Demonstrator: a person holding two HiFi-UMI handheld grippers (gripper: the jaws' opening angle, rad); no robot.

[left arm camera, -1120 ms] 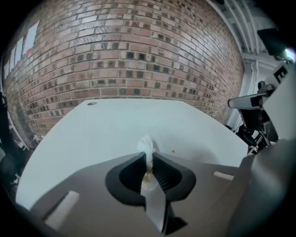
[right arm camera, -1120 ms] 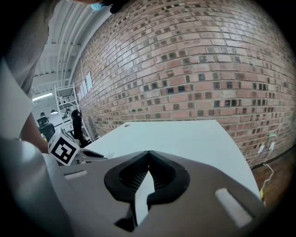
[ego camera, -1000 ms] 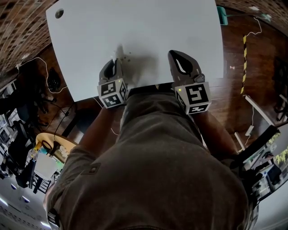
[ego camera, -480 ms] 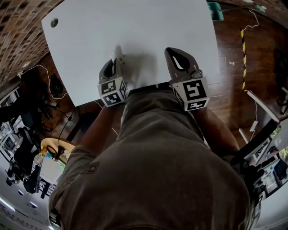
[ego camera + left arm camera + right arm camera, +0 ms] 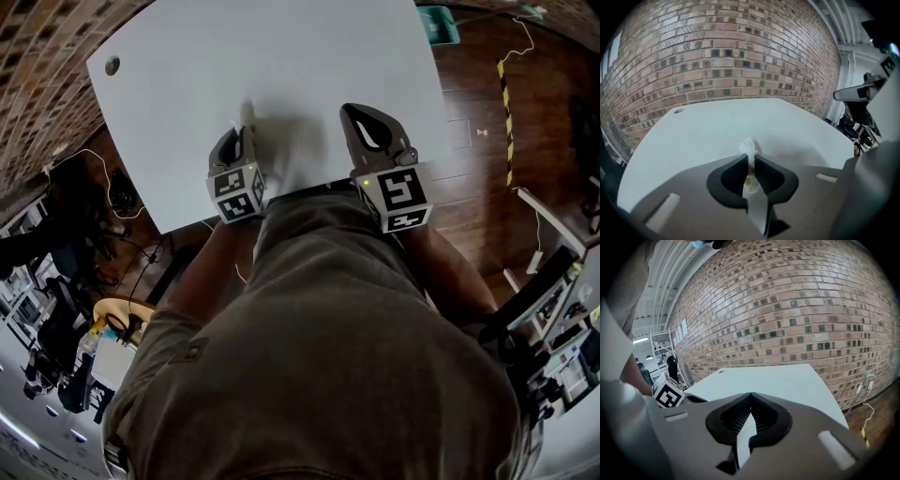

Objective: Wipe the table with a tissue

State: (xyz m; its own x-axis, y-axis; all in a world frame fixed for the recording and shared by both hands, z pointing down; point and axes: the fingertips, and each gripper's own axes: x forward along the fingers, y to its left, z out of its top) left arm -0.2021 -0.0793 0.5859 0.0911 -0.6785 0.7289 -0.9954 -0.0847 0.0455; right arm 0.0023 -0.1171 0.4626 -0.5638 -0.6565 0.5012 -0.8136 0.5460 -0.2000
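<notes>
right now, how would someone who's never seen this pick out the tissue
Find the big white table in front of the brick wall, then the left gripper at its near edge. The tissue is the small crumpled white wad pinched between its jaws, sticking out past the tips; the right gripper holds nothing.

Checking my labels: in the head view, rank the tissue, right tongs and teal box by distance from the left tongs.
1. tissue, pinched at the tip of the left tongs.
2. right tongs, to the right, at the near edge of the table.
3. teal box, far right, on the floor beyond the table.
</notes>
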